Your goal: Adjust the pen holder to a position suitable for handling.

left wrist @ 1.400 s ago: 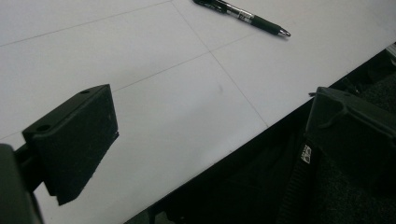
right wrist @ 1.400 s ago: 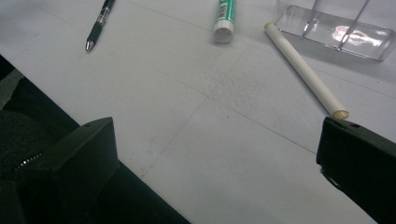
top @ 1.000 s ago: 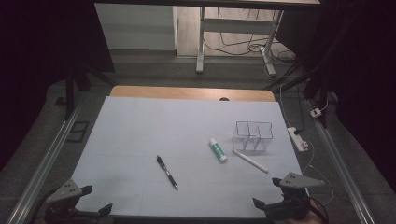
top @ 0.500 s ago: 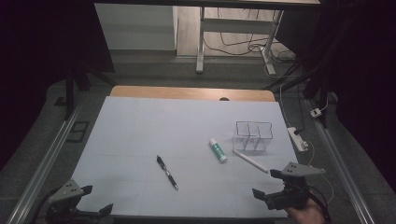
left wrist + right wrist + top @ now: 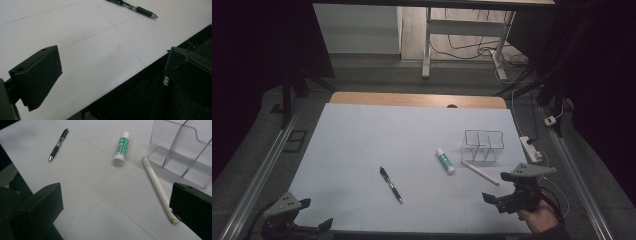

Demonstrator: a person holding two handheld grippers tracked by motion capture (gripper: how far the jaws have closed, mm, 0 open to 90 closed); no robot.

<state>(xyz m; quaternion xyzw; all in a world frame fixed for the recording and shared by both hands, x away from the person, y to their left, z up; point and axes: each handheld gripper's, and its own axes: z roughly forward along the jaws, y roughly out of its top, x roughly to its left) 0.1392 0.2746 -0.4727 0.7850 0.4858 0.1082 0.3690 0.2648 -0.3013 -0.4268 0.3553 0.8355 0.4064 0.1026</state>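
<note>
1. the white stick (image 5: 157,187) lies flat on the surface (image 5: 362,145), just ahead of the right claw (image 5: 117,220), its near end beside the right-hand jaw.
2. right claw (image 5: 501,199): spread wide, pinching nothing, low over the surface.
3. clear organizer (image 5: 185,150) stands just beyond the stick; the glue stick (image 5: 121,148) lies farther ahead, the pen (image 5: 58,144) well off to the claw's left.
4. left claw (image 5: 110,75): spread, empty, at the surface's near edge, pen (image 5: 135,7) ahead.

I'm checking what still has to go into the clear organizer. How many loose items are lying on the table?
3: a black pen left of centre, a glue stick in the middle, and a white stick in front of the clear organizer, nearest the right gripper.
</note>
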